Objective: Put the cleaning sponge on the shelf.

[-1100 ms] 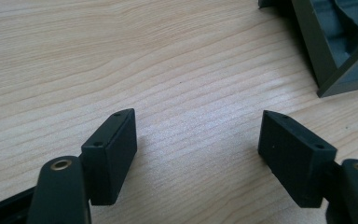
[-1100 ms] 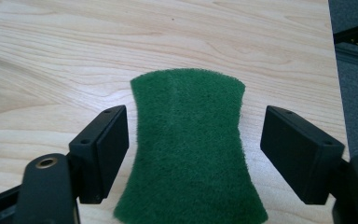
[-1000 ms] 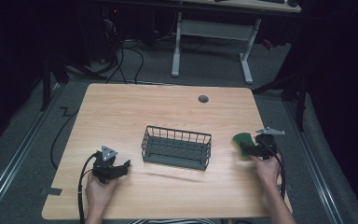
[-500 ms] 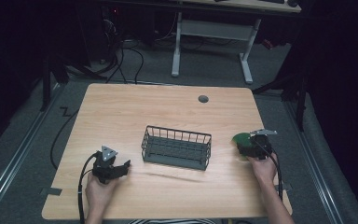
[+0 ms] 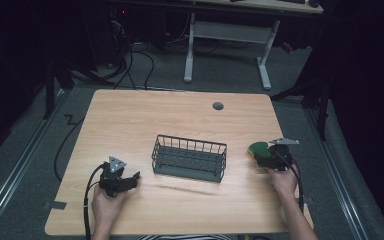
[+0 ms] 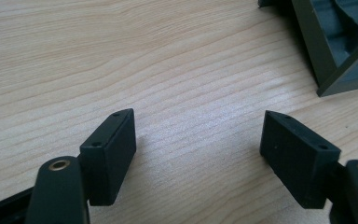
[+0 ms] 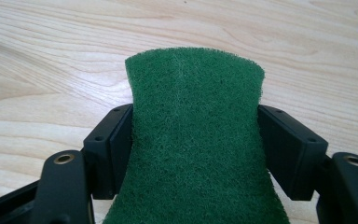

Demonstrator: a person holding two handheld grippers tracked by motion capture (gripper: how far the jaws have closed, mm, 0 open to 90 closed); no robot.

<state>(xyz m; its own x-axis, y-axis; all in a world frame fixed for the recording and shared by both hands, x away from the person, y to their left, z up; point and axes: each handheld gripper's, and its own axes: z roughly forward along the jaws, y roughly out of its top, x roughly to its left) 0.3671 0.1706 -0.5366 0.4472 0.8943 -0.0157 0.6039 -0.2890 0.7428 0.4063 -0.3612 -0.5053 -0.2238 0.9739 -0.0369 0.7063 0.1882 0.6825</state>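
A green scouring sponge [image 7: 196, 140] is squeezed between the two black jaws of my right gripper [image 7: 196, 149], its sides pinched inward. From above, the sponge [image 5: 258, 148] sticks out to the left of the right gripper [image 5: 265, 159], just over the table's right side. A dark wire basket [image 5: 190, 158] stands at the table's middle, to the left of the sponge. My left gripper [image 5: 130, 181] rests low at the front left, pointing toward the basket. Its jaws [image 6: 200, 154] stand wide apart over bare wood, holding nothing.
The wooden table [image 5: 145, 120] has a round cable grommet [image 5: 218, 106] near its far edge. A corner of the basket [image 6: 335, 51] shows at the upper right of the left gripper view. Cables and another desk's legs lie on the floor beyond.
The right gripper has moved left with the sponge, closer to the basket. The left gripper has stayed where it was.
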